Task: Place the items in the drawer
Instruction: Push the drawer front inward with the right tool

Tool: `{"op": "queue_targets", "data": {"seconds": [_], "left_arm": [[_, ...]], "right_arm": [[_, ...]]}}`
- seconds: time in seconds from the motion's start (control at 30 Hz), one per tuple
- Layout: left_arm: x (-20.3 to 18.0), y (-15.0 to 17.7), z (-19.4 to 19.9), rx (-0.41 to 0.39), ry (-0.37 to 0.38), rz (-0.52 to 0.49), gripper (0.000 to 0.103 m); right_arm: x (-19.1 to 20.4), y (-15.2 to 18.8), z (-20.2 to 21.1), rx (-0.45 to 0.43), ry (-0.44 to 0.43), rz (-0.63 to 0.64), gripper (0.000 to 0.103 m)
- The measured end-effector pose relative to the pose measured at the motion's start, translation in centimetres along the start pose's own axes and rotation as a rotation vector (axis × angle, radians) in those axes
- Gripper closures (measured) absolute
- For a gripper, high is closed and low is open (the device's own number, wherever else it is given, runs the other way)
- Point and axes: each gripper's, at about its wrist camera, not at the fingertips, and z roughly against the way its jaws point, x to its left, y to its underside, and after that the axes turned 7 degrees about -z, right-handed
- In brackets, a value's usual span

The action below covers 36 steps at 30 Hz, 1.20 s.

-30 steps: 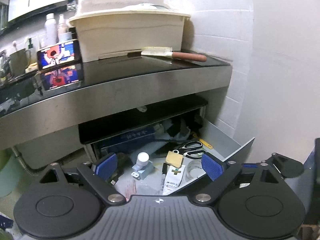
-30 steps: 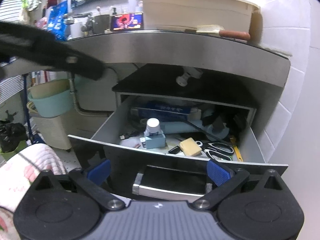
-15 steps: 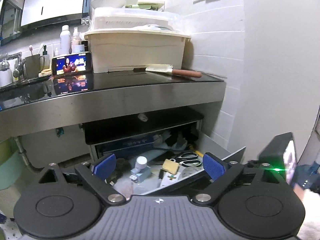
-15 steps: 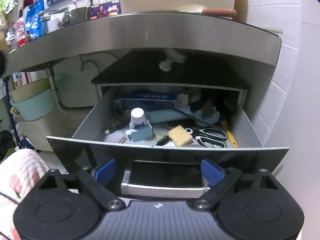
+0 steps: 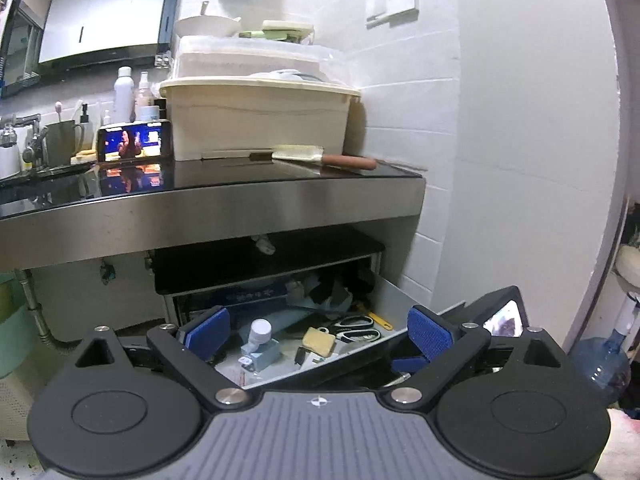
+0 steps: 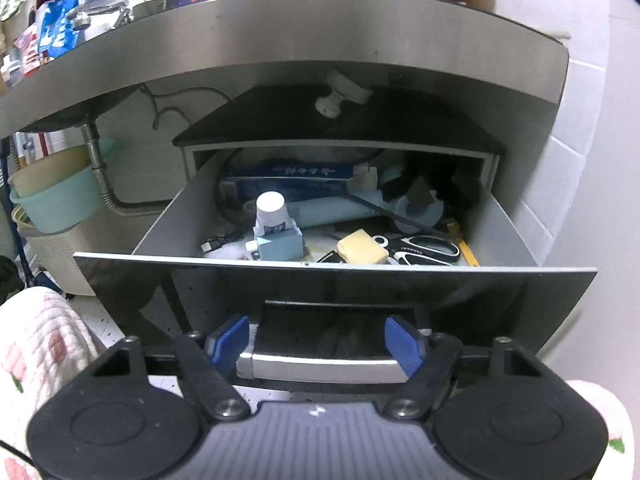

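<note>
Under steel desk (image 6: 280,40): drawer (image 6: 336,280) pulled out, scissors (image 6: 426,249) and sponge (image 6: 362,253) inside. Right gripper (image 6: 316,344) wide, straddling drawer handle (image 6: 320,368). Left gripper (image 5: 318,334) wide, empty.

I can make out very little writing. A long blue box (image 6: 288,178) at the back of the drawer (image 6: 160,224) carries a row of white characters along its side, too blurred for me to read. My phone (image 5: 134,145) on the counter (image 5: 224,200) shows a video with a caption bar I cannot read. The white bottle (image 6: 271,214) has a dark label, also illegible.
</note>
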Motion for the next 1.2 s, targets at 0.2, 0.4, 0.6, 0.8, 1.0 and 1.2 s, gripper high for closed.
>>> {"op": "queue_targets", "data": {"seconds": [0.2,0.4,0.6,0.8,1.0,1.2], "left_arm": [[0.3,0.1,-0.2,0.007,0.023,0.028,0.006],[0.4,0.1,-0.4,0.018,0.029,0.042,0.006],[0.5,0.0,-0.6,0.032,0.043,0.062,0.006],[0.4,-0.1,-0.8,0.039,0.052,0.063,0.006],[0.1,-0.3,-0.7,0.041,0.045,0.05,0.006],[0.1,-0.3,-0.9,0.049,0.054,0.053,0.006]], "right_arm": [[-0.1,-0.2,-1.5,0.032,0.011,-0.005,0.029],[-0.2,-0.1,-3.3,0.085,0.037,-0.02,0.029],[-0.1,0.0,-4.7,0.116,0.059,-0.022,0.029],[-0.4,-0.3,-5.8,0.142,0.06,-0.029,0.027],[-0.2,-0.3,-6.3,0.146,0.056,-0.023,0.019],[-0.1,-0.3,-6.4,0.144,0.061,-0.023,0.018]]}}
